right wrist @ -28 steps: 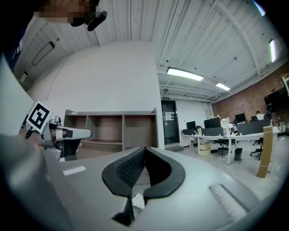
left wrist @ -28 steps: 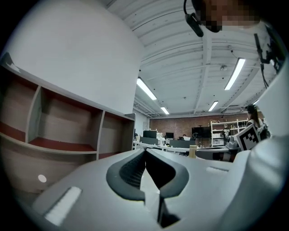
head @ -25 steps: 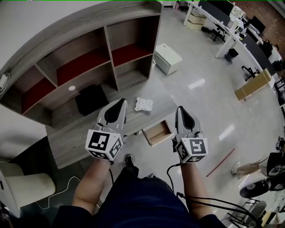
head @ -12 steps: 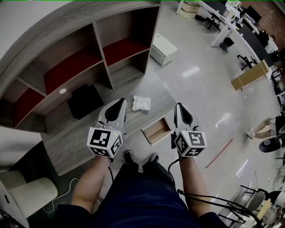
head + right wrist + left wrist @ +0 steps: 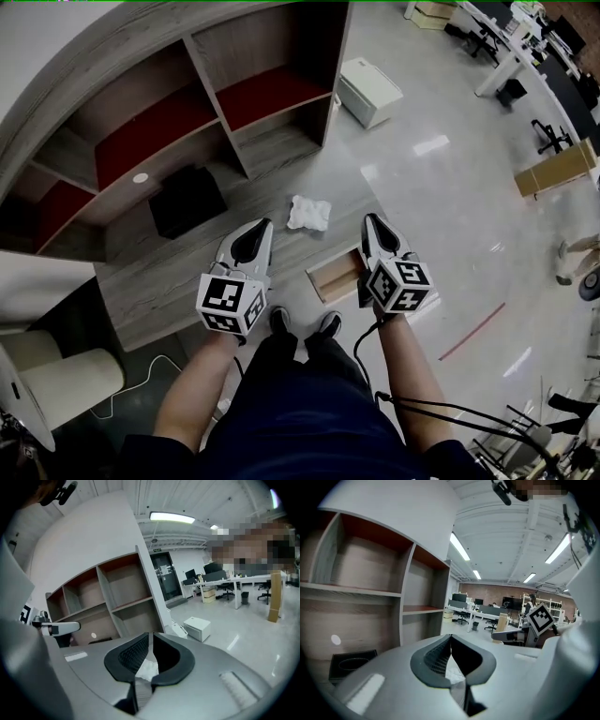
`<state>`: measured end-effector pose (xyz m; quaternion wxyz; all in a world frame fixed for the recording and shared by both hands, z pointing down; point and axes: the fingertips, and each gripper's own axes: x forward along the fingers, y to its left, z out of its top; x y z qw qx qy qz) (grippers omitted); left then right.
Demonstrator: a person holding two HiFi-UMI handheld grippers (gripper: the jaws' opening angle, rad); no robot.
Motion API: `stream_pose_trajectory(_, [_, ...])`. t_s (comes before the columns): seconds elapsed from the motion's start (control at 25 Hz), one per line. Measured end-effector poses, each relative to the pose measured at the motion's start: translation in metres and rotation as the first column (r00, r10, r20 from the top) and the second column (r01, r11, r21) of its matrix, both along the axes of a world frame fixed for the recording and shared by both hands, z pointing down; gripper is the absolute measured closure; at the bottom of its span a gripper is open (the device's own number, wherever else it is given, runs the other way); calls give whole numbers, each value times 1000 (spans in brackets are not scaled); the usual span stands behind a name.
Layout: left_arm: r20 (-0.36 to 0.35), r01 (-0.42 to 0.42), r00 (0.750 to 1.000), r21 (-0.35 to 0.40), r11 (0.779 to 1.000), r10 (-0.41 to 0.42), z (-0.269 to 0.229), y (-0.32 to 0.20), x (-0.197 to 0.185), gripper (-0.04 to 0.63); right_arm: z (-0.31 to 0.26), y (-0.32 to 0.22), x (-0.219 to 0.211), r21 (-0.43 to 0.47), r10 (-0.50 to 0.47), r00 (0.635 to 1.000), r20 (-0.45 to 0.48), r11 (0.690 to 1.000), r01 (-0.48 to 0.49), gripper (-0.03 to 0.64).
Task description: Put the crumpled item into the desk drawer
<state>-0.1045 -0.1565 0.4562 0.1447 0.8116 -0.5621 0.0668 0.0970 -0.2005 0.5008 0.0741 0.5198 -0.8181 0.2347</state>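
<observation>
A crumpled white item (image 5: 308, 212) lies on the wooden desk (image 5: 178, 281), near its right end. Below the desk edge a small drawer (image 5: 336, 275) stands pulled out, its inside showing nothing. My left gripper (image 5: 262, 225) hovers over the desk just left of the item, jaws shut and empty. My right gripper (image 5: 367, 219) hangs above the drawer's right side; its jaws have just been opening to a thin slit, with nothing between them. In the left gripper view the crumpled item (image 5: 453, 671) shows past the left gripper (image 5: 450, 637). The right gripper (image 5: 151, 634) also points at that item (image 5: 146, 668).
A black box (image 5: 187, 201) sits on the desk under the wooden shelf unit (image 5: 169, 131). A white cabinet (image 5: 371, 91) stands on the floor beyond. A pale chair (image 5: 56, 384) is at the left. The person's shoes (image 5: 302, 322) are by the drawer.
Both grippers have come down toward the desk. The right one now overlaps the drawer's right edge. The crumpled item has not moved on the desk.
</observation>
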Motion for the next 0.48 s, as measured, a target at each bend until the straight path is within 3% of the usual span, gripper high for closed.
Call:
stream_pose_trajectory(0.28, [17, 81, 997, -76, 994, -80, 32, 9, -26, 591, 69, -10, -16, -200, -15, 995, 101, 979, 36, 518])
stream_pose_trajectory(0.48, [19, 117, 993, -116, 986, -116, 47, 17, -35, 591, 118, -10, -26, -356, 50, 974, 221, 934, 33, 495])
